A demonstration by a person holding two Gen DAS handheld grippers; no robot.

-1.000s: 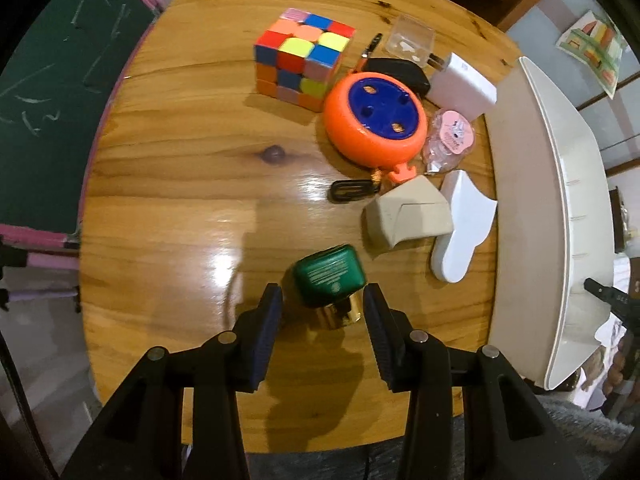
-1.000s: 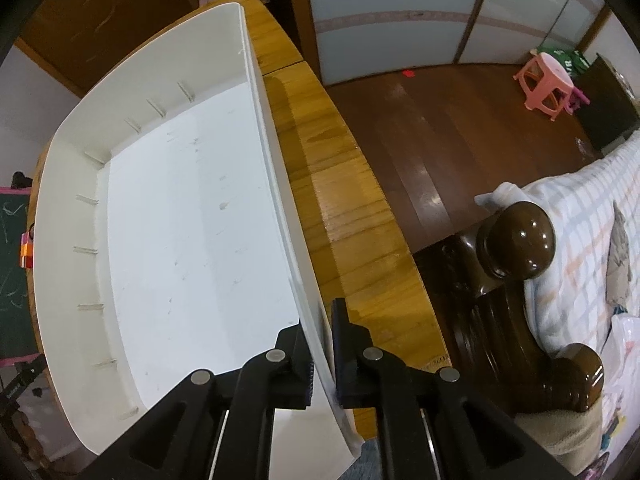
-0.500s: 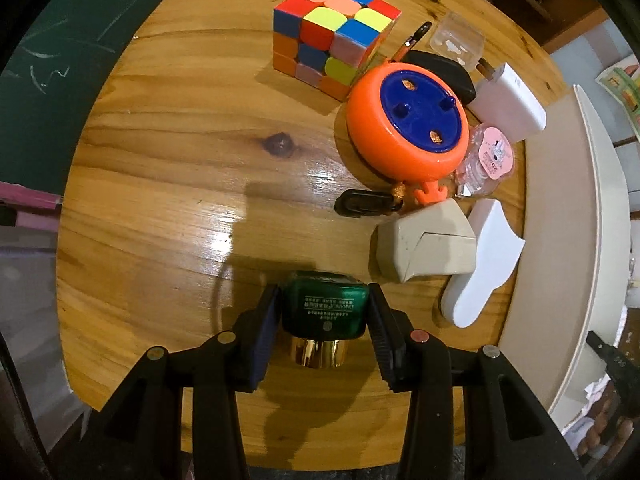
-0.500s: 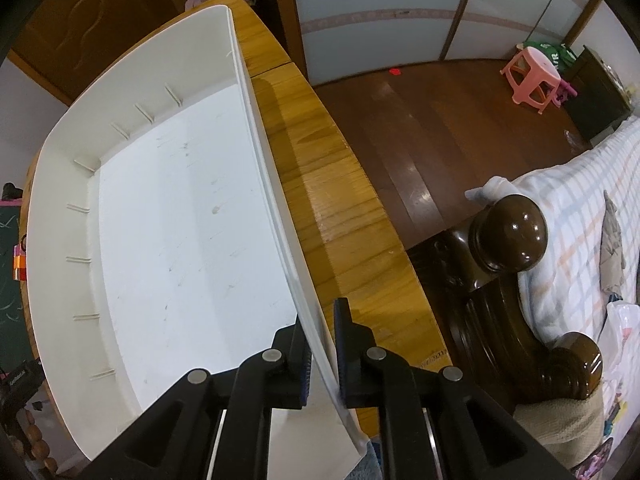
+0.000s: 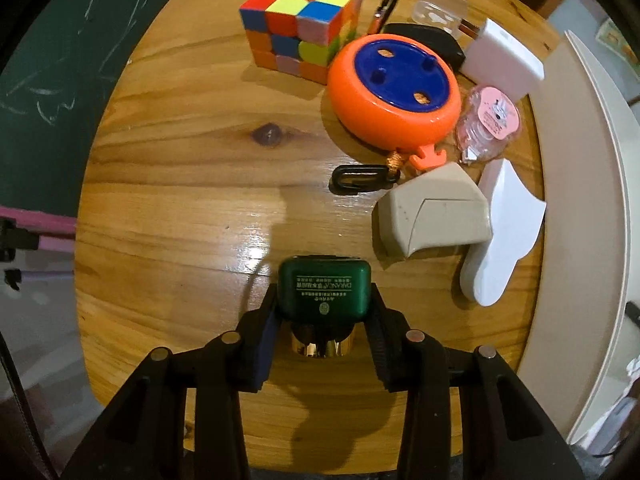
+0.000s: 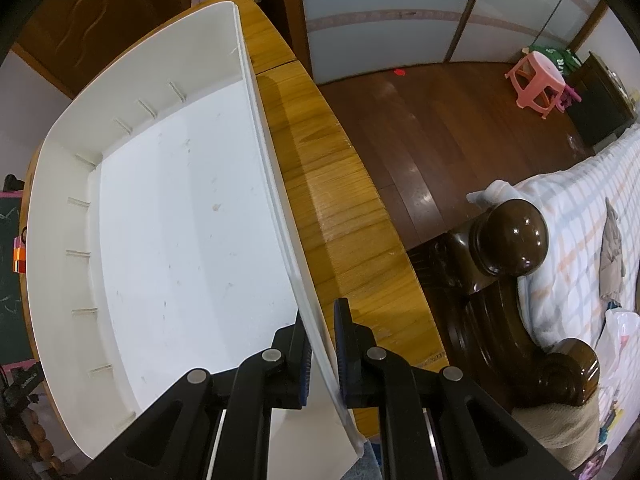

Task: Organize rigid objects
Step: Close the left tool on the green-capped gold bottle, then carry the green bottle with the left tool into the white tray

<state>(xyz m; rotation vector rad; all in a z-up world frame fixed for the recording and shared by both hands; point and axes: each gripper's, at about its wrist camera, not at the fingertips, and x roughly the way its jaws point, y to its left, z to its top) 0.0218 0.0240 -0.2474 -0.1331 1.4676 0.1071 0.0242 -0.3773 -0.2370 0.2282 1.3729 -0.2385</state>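
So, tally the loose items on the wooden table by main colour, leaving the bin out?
White: 2 – charger block, flat scraper-shaped piece
Black: 2 – carabiner clip, pouch
Orange: 1 – reel
Green: 1 – bottle
Beige: 1 – case
Pink: 1 – packet
Clear: 1 – box
Multicoloured: 1 – puzzle cube
Red: 1 – pen-like item, partly hidden
Total: 11

A dark green bottle (image 5: 324, 290) with a gold cap stands on the honey-brown wood-grain counter (image 5: 180, 184). At its twelve o'clock sits a multicoloured puzzle cube (image 5: 302, 24); at one o'clock, an orange reel (image 5: 394, 94) with a blue centre. The bin (image 6: 168, 216) is plain white.
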